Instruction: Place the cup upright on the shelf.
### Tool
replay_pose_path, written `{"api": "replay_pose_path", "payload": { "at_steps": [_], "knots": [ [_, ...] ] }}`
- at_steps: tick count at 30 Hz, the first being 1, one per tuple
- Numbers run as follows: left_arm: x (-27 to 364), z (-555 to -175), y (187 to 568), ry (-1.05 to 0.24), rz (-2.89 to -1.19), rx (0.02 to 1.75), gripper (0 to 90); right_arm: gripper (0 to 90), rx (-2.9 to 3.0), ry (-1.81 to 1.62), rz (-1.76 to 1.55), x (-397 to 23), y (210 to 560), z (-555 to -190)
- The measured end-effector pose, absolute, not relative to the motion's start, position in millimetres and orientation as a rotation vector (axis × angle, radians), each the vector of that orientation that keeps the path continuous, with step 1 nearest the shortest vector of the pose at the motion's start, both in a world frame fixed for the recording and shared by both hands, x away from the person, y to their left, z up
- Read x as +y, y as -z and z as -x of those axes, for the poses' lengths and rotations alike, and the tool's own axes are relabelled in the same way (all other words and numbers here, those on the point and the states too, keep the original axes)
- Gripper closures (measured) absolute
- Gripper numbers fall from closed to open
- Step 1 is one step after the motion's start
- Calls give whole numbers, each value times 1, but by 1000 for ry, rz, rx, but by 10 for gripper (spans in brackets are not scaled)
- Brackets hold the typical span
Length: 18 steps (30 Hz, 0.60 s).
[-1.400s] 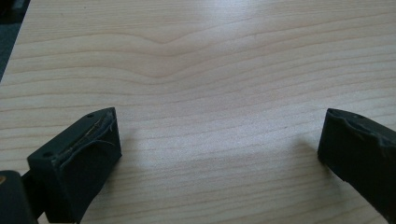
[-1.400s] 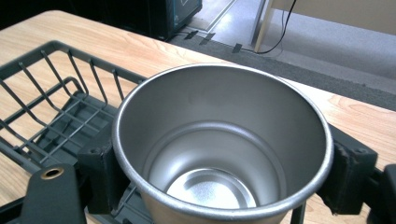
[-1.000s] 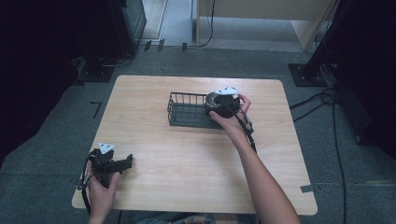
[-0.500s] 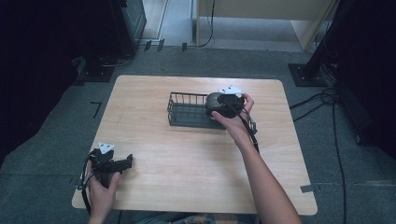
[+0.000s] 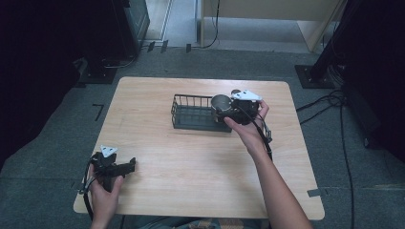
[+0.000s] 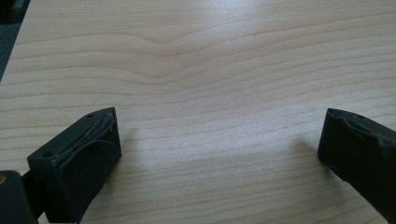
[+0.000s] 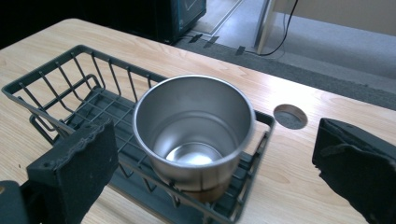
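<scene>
**Steel cup in the wire basket, both grippers spread**

High view: your right gripper [image 5: 228, 112] sits at the basket's 3 o'clock end, held in your right hand [image 5: 248, 126], which reaches in from about 5 o'clock. The dark wire basket [image 5: 188, 114] rests on the wooden table [image 5: 200, 157] a little toward 12 o'clock of the tabletop's middle. The steel cup [image 5: 220, 102] shows as a round rim at the basket's 3 o'clock end, right against the nose of your gripper. From up here you cannot tell whether the jaws touch it. Your left gripper [image 5: 125, 166] lies well apart, near the table's 7 o'clock corner, in your left hand [image 5: 104, 183], its jaws pointing toward 3 o'clock.

Left gripper view: your left gripper [image 6: 219, 154] has its jaws spread wide, one pad [image 6: 81, 161] at 8 o'clock and the other at 4 o'clock. Between them is bare wood grain [image 6: 210, 93] and nothing held.

Right gripper view: your right gripper [image 7: 219, 168] is also spread wide, with one pad [image 7: 77, 168] at 8 o'clock and the other at 4 o'clock. The cup [image 7: 196, 128] stands upright and empty in the near end of the basket [image 7: 70, 88], between the two pads and slightly toward 12 o'clock of them. It is closer to the 8 o'clock pad, and neither pad touches it. A round hole [image 7: 290, 116] in the tabletop lies just beyond the basket, at about 2 o'clock of the cup.
</scene>
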<state>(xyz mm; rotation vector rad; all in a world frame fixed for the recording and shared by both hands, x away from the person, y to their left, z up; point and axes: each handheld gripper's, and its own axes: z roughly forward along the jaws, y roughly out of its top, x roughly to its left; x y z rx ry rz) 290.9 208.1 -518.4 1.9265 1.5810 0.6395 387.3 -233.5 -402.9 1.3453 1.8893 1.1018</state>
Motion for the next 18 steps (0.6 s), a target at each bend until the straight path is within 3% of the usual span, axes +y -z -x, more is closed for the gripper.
{"api": "replay_pose_path", "payload": {
  "at_steps": [18],
  "knots": [
    [208, -291, 519, -641, -1923, 1581, 0, 1, 1858, -1112, -1364, -272, 402, -344]
  ]
}}
